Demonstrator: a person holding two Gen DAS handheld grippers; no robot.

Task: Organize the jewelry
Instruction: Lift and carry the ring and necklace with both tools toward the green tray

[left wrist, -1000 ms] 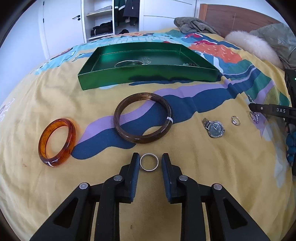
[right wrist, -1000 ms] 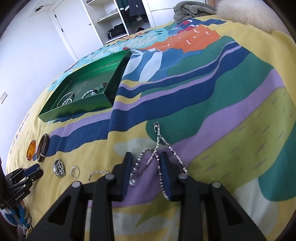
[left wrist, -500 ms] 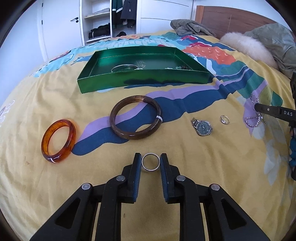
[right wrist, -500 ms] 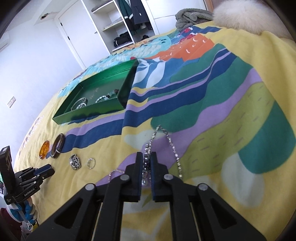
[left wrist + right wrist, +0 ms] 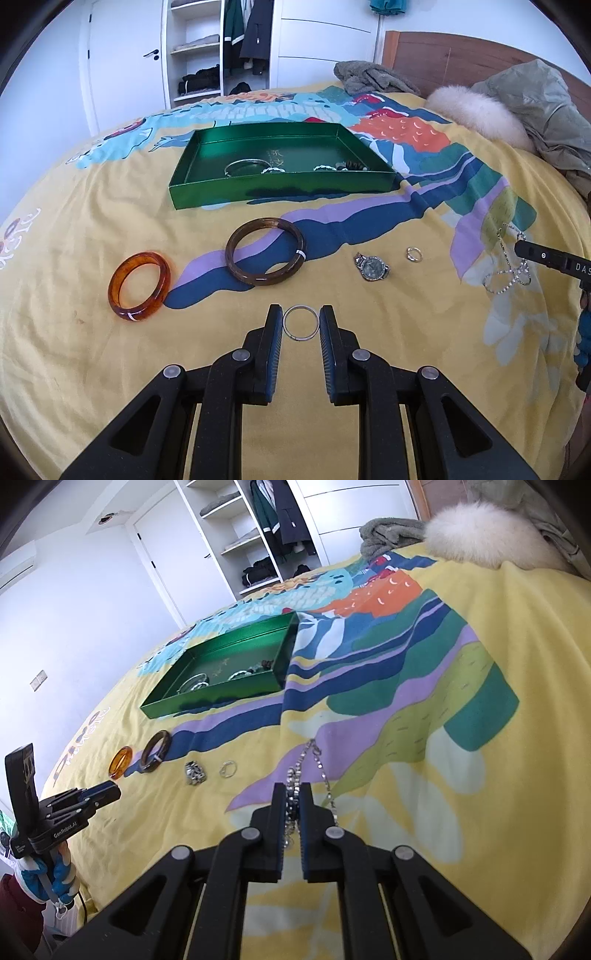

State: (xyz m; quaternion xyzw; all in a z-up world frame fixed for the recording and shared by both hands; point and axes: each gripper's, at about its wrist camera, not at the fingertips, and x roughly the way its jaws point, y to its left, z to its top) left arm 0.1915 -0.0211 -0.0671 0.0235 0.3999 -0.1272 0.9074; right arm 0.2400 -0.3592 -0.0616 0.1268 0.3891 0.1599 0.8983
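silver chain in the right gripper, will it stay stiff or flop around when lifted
Probably floppy: the silver chain is fine links and already droops in loops below the right gripper. Likely light, as the closed fingers pinch only a small bunch. The loose loops may swing and could snag.

Bed (image 5: 74, 229): green tray (image 5: 280, 192), two bangles (image 5: 265, 257), watch (image 5: 372, 266)

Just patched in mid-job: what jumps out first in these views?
The green tray sits mid-bed on the bright patterned bedspread, with some jewelry already inside. The right gripper is shut on a sparkly chain, part of it trailing on the bedspread. The left gripper grips a silver ring, with two bangles beyond.
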